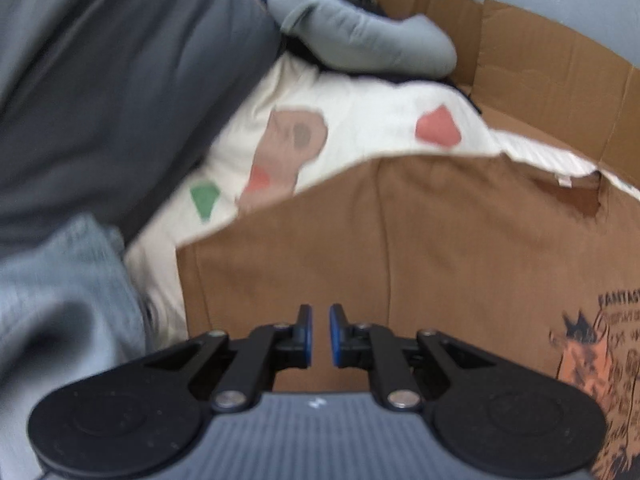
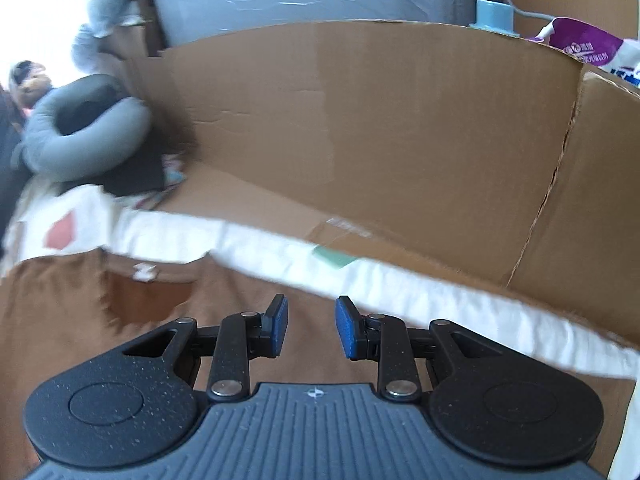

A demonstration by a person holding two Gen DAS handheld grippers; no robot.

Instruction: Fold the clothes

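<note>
The brown T-shirt [image 1: 400, 264] lies spread on a cream sheet with coloured shapes [image 1: 360, 120], its neckline [image 2: 148, 292] and label toward the cardboard wall [image 2: 360, 120], its print [image 1: 592, 360] off to my right. Whether it is partly folded I cannot tell.

My left gripper [image 1: 320, 334] hangs over the shirt's body, its blue pads nearly together with a thin slit between them and no cloth inside. My right gripper [image 2: 311, 328] is parted wider, empty, just short of the collar edge.

For any fold, I judge it best to pinch one layer of brown cloth only, clear of the sheet beneath, and keep both hands level. A grey neck pillow [image 1: 360, 32] lies beyond.
</note>
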